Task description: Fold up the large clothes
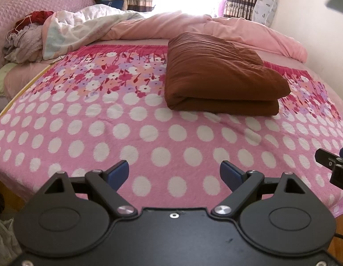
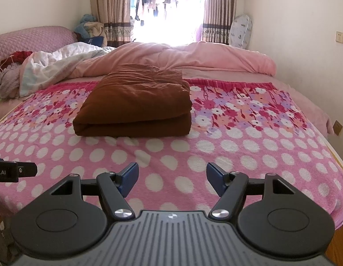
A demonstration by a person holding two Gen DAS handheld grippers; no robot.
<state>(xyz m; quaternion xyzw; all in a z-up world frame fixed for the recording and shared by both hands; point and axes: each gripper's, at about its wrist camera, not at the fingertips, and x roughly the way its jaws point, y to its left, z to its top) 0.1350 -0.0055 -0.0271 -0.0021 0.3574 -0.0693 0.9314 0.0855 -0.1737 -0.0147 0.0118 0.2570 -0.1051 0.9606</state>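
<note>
The bed [image 2: 271,153] fills nearly everything I see, spread with a pink blanket of white dots and a band of flowers, and I place the rest from it. Along its far side lies a rumpled pink quilt [image 2: 193,55], with a pale quilt [image 1: 78,26] bunched toward the far left corner beside a purple headboard [image 1: 34,2], and curtains [image 2: 109,11] frame a bright window beyond. On the bed's middle, over the flower band and short of the pink quilt, sits the brown garment [image 2: 136,104], already doubled into a thick, squarish bundle with its folded edge facing me; I judge the folding done or nearly so, this being a pause after the last fold. Nearest me, over the bed's near edge, my left gripper [image 1: 174,173] and my right gripper [image 2: 172,177] both stand wide apart with nothing between their blue pads [image 2: 129,177], well short of the bundle. If another fold is wanted, I would need to reach both forward to the bundle's near corners, pinch through all the layers, and carry them over evenly; the thick stack may slip or spring open unless I grip deep.
</note>
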